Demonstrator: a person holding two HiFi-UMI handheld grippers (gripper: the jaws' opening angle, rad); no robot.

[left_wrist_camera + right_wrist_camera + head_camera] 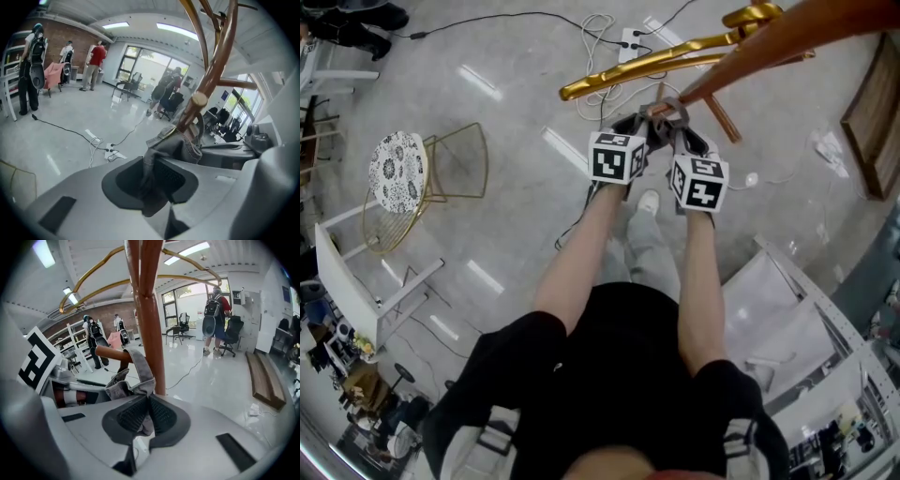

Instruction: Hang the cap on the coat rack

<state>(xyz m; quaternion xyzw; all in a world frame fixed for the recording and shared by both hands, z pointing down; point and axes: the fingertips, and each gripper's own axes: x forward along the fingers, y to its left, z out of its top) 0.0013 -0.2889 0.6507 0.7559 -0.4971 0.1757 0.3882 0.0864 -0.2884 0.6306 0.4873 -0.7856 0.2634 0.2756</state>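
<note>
The cap [664, 110] is grey denim and hangs bunched between my two grippers, right at a peg of the brown wooden coat rack [787, 33]. My left gripper [649, 122] is shut on a fold of the cap [164, 154], just below the peg's round end [199, 99]. In the right gripper view, my right gripper [146, 416] is shut on the cap's grey strap [138, 364], which loops over the peg [110, 352] beside the rack's pole [152, 315]. Both marker cubes sit side by side, almost touching.
Gold curved arms [647, 64] branch from the rack above the grippers. A gold wire chair [412, 183] stands at the left, and a power strip with cables [628, 42] lies behind the rack. White shelving [806, 323] is at the right, and people stand far off.
</note>
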